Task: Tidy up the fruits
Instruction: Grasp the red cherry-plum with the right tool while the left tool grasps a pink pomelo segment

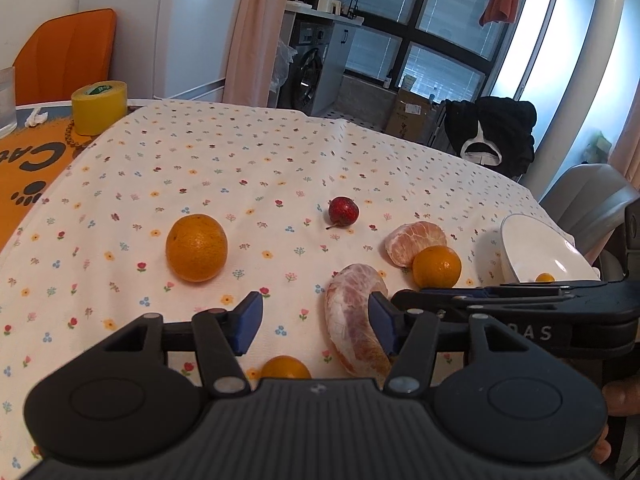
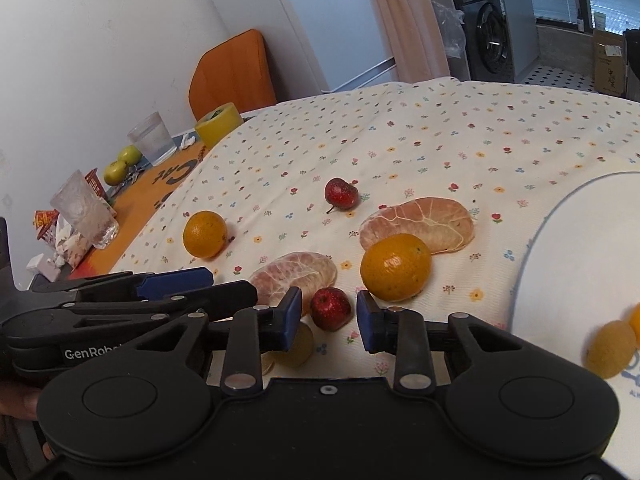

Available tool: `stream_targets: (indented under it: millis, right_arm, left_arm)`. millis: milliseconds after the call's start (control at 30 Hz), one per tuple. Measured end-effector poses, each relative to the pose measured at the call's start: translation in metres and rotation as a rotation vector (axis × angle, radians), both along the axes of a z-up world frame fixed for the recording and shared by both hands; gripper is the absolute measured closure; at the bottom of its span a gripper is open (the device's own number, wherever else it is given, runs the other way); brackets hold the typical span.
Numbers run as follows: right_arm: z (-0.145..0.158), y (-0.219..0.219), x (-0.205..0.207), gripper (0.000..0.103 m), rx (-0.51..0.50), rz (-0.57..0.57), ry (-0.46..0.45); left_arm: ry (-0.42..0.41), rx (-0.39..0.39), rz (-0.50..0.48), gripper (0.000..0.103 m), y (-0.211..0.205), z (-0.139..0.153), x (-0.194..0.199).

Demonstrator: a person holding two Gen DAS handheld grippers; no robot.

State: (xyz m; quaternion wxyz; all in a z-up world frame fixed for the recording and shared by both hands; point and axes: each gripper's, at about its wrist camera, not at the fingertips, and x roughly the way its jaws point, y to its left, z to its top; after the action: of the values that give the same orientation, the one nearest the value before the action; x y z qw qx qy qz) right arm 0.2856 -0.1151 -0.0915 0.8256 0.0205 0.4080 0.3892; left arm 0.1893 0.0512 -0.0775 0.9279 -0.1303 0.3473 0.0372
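Fruit lies scattered on a flowered tablecloth [image 1: 240, 152]. My left gripper [image 1: 316, 322] is open low over the cloth; a peeled citrus piece [image 1: 354, 328] lies against its right finger. A whole orange [image 1: 197, 248] sits to the left and a small red fruit [image 1: 343, 209] farther back. My right gripper [image 2: 329, 316] is open, with a second small red fruit [image 2: 330, 308] between its fingers, apparently untouched. Just beyond are an orange [image 2: 396, 266] and two peeled citrus pieces [image 2: 416, 224] [image 2: 294, 274]. The white bowl [image 2: 580, 260] at right holds small oranges [image 2: 610, 354].
Off the cloth's left edge, on an orange mat [image 2: 168, 184], stand a yellow tape roll [image 2: 218, 126], two glasses [image 2: 154, 140] and green fruits [image 2: 120, 166]. An orange chair [image 1: 68, 52] is behind. A small orange [image 1: 286, 367] lies under my left gripper.
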Motion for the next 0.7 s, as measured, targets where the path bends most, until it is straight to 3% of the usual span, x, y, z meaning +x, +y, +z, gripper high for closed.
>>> stream_targets:
  millis: [133,500,700]
  right_arm:
    - [-0.001,-0.001,0.001,0.081,0.004,0.008,0.001]
    - [0.013,-0.024,-0.007,0.081,0.047,-0.009,-0.013]
    - [0.022,-0.039,-0.011,0.081,0.070,-0.034,-0.032]
  left_arm:
    - [0.011,-0.001,-0.003,0.046,-0.001,-0.002,0.003]
    - [0.016,0.013,-0.030,0.046,-0.014,-0.004,0.013]
    - [0.037,0.029,-0.049,0.057,-0.020,-0.006,0.025]
